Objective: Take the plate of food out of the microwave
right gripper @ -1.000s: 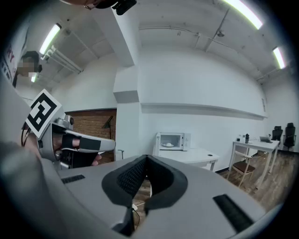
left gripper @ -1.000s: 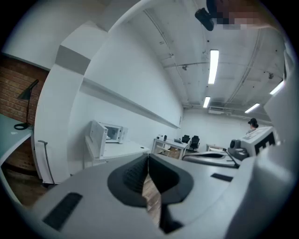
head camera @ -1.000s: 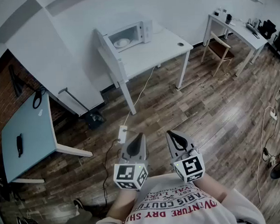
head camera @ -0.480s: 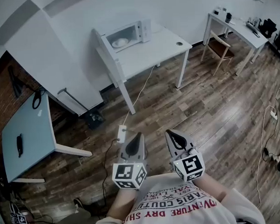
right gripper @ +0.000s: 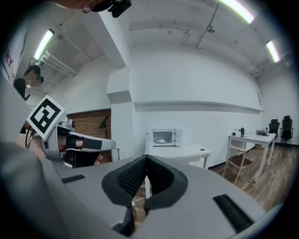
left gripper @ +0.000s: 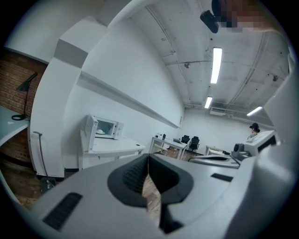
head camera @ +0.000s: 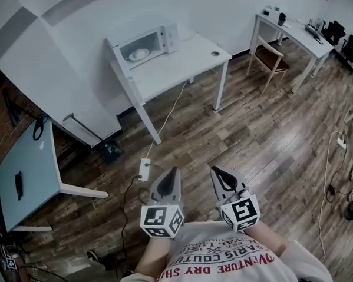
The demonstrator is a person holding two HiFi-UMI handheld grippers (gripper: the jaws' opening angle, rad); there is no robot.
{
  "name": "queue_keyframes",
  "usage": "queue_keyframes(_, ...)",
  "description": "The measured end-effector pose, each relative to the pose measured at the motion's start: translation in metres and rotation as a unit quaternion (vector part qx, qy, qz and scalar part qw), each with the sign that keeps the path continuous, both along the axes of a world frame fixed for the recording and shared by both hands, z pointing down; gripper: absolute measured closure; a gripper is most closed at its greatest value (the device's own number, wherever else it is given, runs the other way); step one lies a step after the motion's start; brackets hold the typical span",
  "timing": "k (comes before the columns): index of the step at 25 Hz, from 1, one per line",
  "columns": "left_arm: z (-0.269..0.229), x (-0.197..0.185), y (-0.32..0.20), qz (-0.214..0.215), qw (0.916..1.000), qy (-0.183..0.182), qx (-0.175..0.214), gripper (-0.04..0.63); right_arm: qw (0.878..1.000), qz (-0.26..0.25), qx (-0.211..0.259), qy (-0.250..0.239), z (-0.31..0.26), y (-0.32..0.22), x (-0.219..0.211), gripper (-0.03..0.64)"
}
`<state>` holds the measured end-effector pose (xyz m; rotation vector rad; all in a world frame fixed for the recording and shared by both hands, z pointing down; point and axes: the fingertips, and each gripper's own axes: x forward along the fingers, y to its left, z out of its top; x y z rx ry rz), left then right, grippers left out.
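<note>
the person stands on the wooden floor (head camera: pixel 253 133), well apart from the white table (head camera: pixel 184 63), and holds both grippers low in front of the chest, side by side with a small gap between them. the left gripper (head camera: pixel 172 170) and the right gripper (head camera: pixel 216 169) both point forward, toward the table, and their marker cubes sit close to the shirt, with the forearms bent in behind them. in each gripper view the two jaws are pressed together at the tips and nothing is between them. the microwave (head camera: pixel 143 46) stands at the far left end of the table with its door (head camera: pixel 114 52) swung open. the plate of food (head camera: pixel 139 54) lies inside the microwave, far from both grippers.
</note>
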<state>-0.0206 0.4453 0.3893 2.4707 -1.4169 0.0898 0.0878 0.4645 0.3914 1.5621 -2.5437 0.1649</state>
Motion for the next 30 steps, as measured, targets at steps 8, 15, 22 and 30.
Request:
queue_keyframes(8, 0.015, 0.052, -0.016, 0.022, 0.9995, 0.015, -0.016, 0.588, 1.000, 0.010, -0.007, 0.007, 0.010, -0.012, 0.048, 0.606)
queue_keyframes(15, 0.025, 0.062, -0.081, 0.042, 0.9989, 0.006, -0.022, 0.588, 0.999, 0.031, -0.023, -0.001, 0.022, -0.073, 0.058, 0.606)
queue_keyframes(22, 0.011, 0.051, -0.201, 0.068, 0.9971, 0.029, -0.019, 0.588, 0.999, 0.048, -0.024, 0.007, 0.014, -0.184, 0.042, 0.606)
queue_keyframes(30, -0.008, 0.020, -0.317, 0.075, 0.9970, -0.002, 0.019, 0.588, 0.999, 0.046, -0.011, -0.005, -0.002, -0.312, 0.006, 0.606)
